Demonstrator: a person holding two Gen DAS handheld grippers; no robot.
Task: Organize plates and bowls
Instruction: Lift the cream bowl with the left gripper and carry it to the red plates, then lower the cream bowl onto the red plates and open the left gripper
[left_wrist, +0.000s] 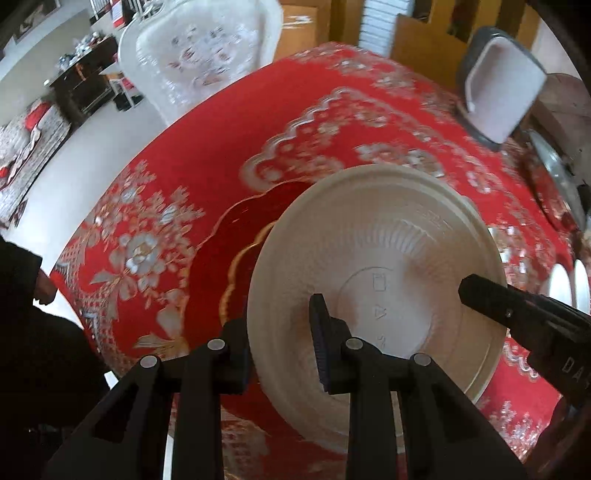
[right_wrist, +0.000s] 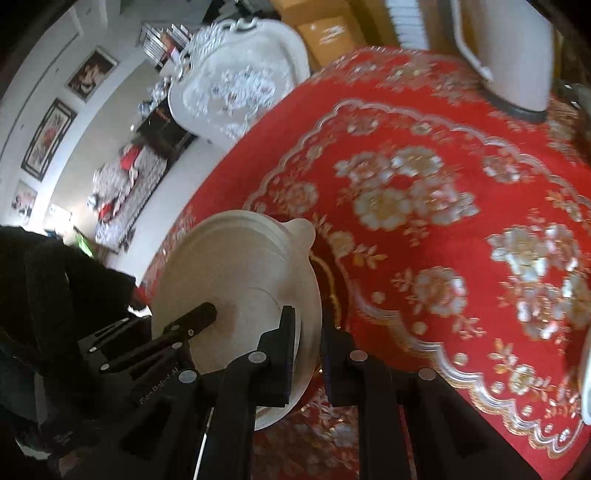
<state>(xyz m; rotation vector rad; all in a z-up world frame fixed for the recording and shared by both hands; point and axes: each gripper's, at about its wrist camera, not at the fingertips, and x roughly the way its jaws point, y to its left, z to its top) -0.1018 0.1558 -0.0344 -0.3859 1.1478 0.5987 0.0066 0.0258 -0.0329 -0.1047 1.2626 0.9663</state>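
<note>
We see both tools pinching one cream ribbed bowl (left_wrist: 376, 280): left tool (left_wrist: 284, 343) and right tool (right_wrist: 308, 354) clamp opposite rims above the red embroidered worktop (right_wrist: 424, 221).

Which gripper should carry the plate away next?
Probably either: both grip it. The left gripper straddles the near rim of the cream round ribbed disposable plate; the right gripper pinches the opposite edge, nearer the grey-and-white rack, which perhaps favours it.
</note>
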